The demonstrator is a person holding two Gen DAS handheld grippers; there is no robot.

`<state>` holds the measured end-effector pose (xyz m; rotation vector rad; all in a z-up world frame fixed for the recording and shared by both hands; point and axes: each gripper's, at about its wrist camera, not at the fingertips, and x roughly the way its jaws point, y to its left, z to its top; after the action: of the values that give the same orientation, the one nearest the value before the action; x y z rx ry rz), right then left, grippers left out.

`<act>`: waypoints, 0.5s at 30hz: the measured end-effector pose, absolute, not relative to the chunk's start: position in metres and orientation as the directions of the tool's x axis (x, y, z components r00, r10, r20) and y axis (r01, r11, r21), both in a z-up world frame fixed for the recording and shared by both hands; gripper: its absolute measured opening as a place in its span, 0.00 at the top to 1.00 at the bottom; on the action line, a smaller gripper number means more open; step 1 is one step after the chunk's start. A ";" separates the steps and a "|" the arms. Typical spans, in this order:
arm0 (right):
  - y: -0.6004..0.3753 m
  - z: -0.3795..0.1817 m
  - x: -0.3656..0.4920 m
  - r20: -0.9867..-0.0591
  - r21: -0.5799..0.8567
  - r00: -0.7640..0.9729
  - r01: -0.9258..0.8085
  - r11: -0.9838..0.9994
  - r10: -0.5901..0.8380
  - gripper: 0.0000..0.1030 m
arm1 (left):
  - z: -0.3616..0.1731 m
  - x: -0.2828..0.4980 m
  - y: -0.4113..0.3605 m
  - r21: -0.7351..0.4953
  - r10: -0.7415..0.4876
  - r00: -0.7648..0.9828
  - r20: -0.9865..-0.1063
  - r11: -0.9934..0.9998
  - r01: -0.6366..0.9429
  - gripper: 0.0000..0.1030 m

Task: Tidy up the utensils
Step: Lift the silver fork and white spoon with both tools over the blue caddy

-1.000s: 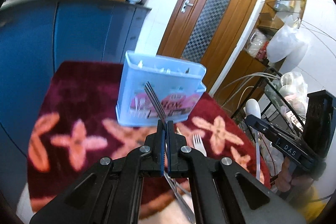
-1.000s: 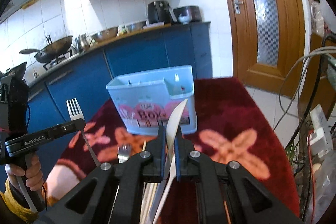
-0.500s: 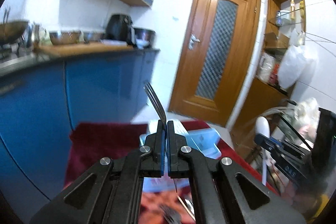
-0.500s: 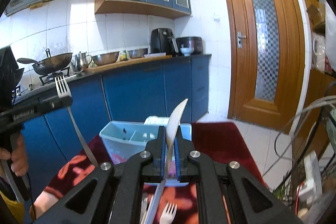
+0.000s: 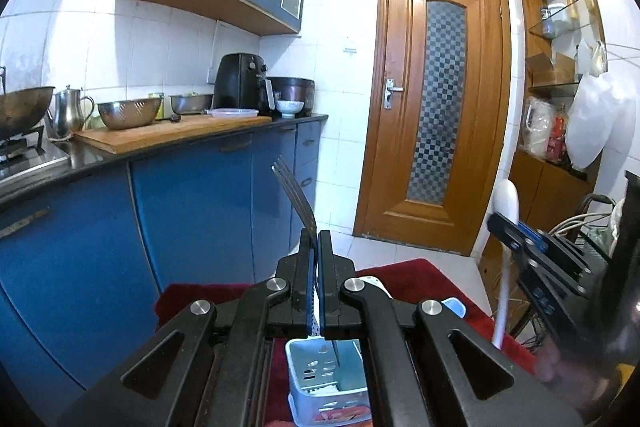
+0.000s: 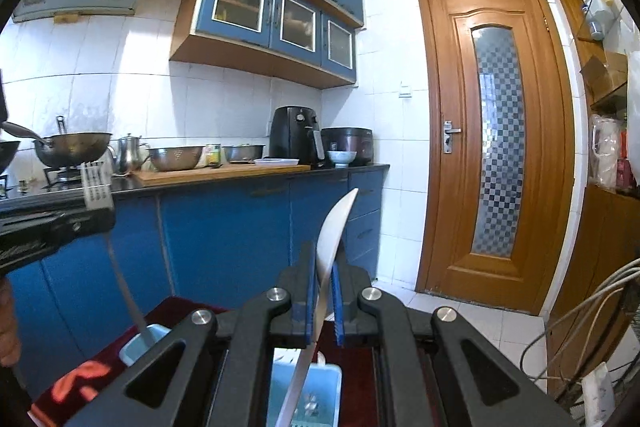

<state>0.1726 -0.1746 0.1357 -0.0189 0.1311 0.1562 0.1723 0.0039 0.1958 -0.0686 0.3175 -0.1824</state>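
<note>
The left gripper (image 5: 315, 247) pinches a fork (image 5: 295, 197), tines up, handle hanging over the blue caddy (image 5: 320, 383) on the red cloth (image 5: 404, 273). The right gripper (image 6: 322, 267) pinches a white spoon (image 6: 334, 231) above the same caddy.

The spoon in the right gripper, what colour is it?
White. The spoon shows best in the right wrist view, clamped in the right gripper.

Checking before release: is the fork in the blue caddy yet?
Partly in: the fork, clamped tines-up, has its handle tip dipping inside the blue caddy.
</note>
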 end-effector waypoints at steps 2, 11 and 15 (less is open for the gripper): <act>-0.174 0.127 0.183 -0.121 -0.012 0.983 -0.142 0.990 0.140 0.91 | 0.186 0.179 0.000 -0.084 -0.181 0.932 -0.313 0.983 0.163 1.00; -0.163 0.090 0.199 -0.104 -0.054 0.988 -0.122 0.991 0.116 0.91 | 0.136 0.204 -0.010 -0.100 -0.194 0.899 -0.393 0.981 0.167 1.00; -0.155 0.076 0.195 -0.116 -0.102 0.984 -0.149 0.984 0.137 0.91 | 0.119 0.207 -0.017 -0.099 -0.202 0.886 -0.418 0.979 0.176 1.00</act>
<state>0.1953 -0.1551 0.0763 -0.1111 0.1086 0.1439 0.2073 -0.0168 0.1187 -0.0586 0.4410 -0.1968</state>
